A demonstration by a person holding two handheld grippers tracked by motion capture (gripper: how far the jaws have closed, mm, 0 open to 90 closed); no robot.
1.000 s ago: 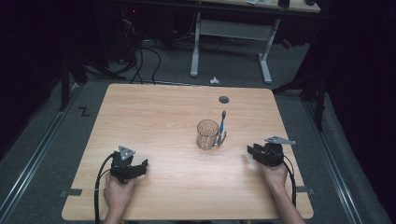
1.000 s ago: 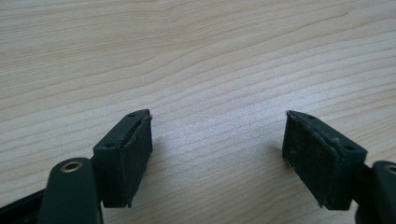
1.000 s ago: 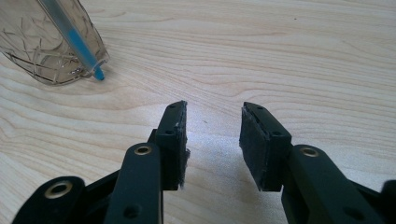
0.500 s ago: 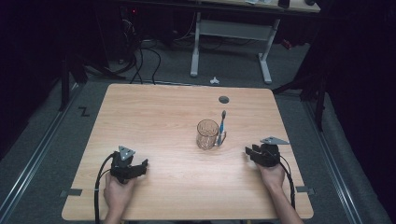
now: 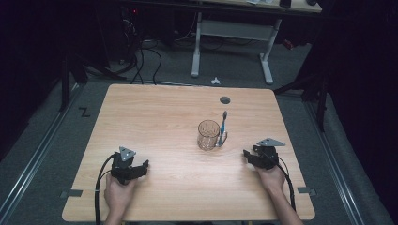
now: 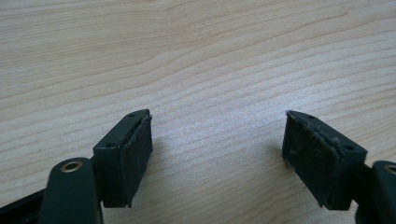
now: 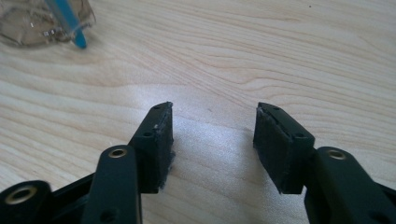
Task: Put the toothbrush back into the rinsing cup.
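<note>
though cropped, glass mug (image 7: 42, 21) beside toothbrush (image 7: 70, 23)

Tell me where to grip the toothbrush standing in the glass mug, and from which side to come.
Grip the toothbrush by the stem just under its head, where it rises clear above the rim of the mug. It leans at the mug's right side, so coming from above with the right gripper, nearest and open, looks best; the lower handle is walled in by glass.

Wooden table (image 5: 159, 122), grey floor (image 5: 42, 140), white desk frame (image 5: 232, 30) behind.
</note>
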